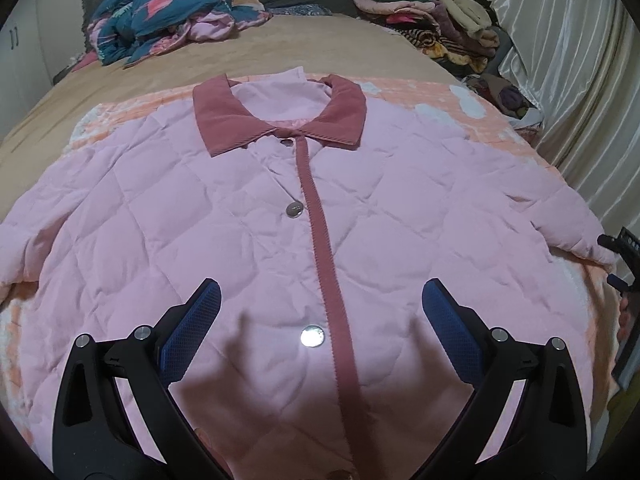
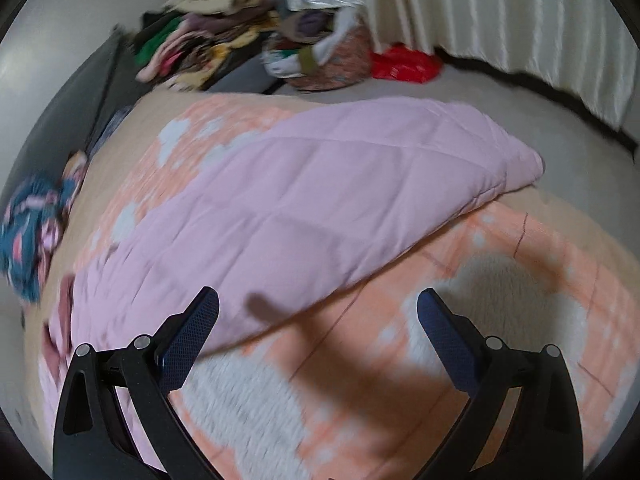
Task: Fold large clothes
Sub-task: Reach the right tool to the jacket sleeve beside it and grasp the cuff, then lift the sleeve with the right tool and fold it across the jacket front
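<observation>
Left gripper (image 1: 320,312): released, jaws spread wide, nothing between the blue pads (image 1: 192,332). It hovers over the lower front of the jacket (image 1: 224,208), roughly centred on the placket (image 1: 320,240), with a snap button (image 1: 312,336) showing between the jaws. Its shadow falls on the fabric just below.

Right gripper (image 2: 318,320): also released, jaws wide, holding nothing. It hangs over the jacket's sleeve (image 2: 320,184) and the blanket (image 2: 500,264) beside it; the left pad overlaps the sleeve edge in view, the right pad sits over blanket. Can't tell if either touches the cloth. This view is motion-blurred.

Jacket: pink, quilted, laid flat and face up on the peach-and-white blanket on the bed (image 1: 120,92). Front is closed; darker pink collar (image 1: 280,116) lies at the far end, sleeves spread out to both sides. The sleeve end in the right wrist view reaches close to the bed edge.

Part of the right gripper shows at the right margin of the left wrist view, just beside the sleeve cuff (image 1: 592,240).

Further out: blue patterned bedding (image 1: 160,20) bunched at the far left of the bed, a clothes pile (image 1: 432,16) at the far right, a curtain (image 1: 580,80) along the right side. On the floor, a red bag (image 2: 404,62) near the curtain.
</observation>
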`<action>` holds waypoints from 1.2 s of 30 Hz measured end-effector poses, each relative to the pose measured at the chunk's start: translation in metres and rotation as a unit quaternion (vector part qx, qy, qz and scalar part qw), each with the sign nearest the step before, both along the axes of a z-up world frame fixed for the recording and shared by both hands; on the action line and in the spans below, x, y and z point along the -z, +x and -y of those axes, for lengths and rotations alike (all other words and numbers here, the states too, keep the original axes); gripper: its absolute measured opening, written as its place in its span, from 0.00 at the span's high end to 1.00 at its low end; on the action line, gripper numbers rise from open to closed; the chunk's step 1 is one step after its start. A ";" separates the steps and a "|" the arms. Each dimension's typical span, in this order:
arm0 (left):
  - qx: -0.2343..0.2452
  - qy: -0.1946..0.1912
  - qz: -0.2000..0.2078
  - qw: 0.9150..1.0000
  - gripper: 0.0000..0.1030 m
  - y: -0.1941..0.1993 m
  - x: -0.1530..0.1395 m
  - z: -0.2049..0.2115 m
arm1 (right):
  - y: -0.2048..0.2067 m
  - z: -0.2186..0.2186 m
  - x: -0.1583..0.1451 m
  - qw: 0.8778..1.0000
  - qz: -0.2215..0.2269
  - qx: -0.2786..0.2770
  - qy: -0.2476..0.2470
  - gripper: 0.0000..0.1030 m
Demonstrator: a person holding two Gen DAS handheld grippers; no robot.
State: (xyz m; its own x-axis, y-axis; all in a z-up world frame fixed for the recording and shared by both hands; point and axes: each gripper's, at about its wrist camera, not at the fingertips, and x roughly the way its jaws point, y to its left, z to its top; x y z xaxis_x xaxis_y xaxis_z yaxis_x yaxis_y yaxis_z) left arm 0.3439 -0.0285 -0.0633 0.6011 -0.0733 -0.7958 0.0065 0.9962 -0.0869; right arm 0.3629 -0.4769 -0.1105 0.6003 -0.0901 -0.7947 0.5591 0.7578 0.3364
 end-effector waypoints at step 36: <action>-0.007 -0.038 0.021 0.999 0.08 -0.006 -0.025 -0.030 | 0.021 -0.057 -0.186 0.954 0.227 -0.144 -0.135 0.86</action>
State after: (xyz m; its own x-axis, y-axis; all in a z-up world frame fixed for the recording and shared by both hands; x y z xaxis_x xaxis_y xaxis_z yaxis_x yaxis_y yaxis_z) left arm 0.3379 0.0016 -0.0388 0.6354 -0.1230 -0.7623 -0.0030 0.9868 -0.1617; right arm 0.3840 -0.4201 0.0755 0.9081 -0.0335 -0.4175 0.1572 0.9512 0.2655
